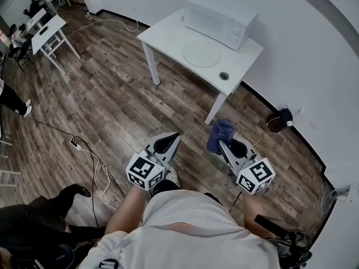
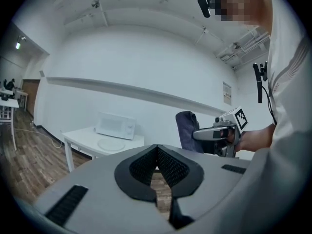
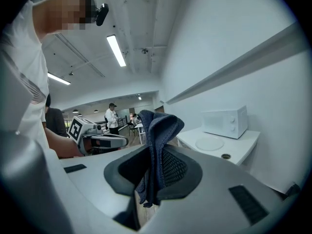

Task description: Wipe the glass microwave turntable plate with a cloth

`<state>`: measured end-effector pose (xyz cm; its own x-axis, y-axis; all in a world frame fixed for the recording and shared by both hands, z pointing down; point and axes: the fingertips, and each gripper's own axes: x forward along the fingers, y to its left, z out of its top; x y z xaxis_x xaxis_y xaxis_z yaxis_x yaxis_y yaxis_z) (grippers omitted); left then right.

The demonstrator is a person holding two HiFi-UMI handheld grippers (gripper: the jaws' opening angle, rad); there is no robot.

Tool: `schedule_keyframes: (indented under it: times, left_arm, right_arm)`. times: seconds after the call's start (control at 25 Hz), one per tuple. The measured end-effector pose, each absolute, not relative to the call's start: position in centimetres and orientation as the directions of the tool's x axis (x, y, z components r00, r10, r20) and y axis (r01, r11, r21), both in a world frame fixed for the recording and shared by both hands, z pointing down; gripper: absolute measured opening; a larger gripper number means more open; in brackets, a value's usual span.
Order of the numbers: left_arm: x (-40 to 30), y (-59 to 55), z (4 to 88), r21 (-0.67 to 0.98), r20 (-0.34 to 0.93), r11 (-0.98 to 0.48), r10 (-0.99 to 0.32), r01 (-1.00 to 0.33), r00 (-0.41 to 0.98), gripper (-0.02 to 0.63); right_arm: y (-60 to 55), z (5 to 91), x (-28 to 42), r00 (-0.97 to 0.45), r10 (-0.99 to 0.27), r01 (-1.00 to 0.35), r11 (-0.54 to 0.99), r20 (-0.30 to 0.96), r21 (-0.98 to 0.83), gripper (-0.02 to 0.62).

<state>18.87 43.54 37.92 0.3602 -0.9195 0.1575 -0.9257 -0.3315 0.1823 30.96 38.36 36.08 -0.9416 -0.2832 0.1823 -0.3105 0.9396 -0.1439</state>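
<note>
The round glass turntable plate [image 1: 201, 54] lies flat on a white table [image 1: 162, 34], in front of a white microwave [image 1: 220, 19]. It also shows small as the plate [image 2: 111, 144] in the left gripper view and the plate [image 3: 210, 144] in the right gripper view. My right gripper [image 1: 222, 143] is shut on a dark blue cloth [image 1: 220, 134], which stands up between its jaws as the cloth [image 3: 157, 145]. My left gripper [image 1: 174, 137] is shut with nothing in it, its jaws meeting at the tip [image 2: 156, 147]. Both grippers hang over the floor, well short of the table.
A small metal ring [image 1: 224, 75] lies on the table near its right corner. A white power strip [image 1: 74, 144] with cables lies on the wood floor at left. A dark object [image 1: 280, 119] sits by the wall at right. More tables [image 1: 49, 31] and people stand at the far left.
</note>
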Motion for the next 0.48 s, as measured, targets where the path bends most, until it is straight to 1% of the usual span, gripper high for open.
schedule_keyframes:
  times: [0.28,0.48]
  left_arm:
    - [10.7,39.3,37.7,0.168,0.146,-0.353,-0.914,-0.921,0.377,0.011]
    - [6.6,37.0,38.5,0.188,0.157,-0.336,-0.917,-0.923,0.366,0.011]
  right_arm:
    - [32.1,34.8,25.6,-0.908,-0.385,-0.404,0.908,0.165,-0.108,0.061]
    - [30.6,35.1,22.7,-0.901,-0.397,-0.419,0.901,0.173,-0.114,0.061]
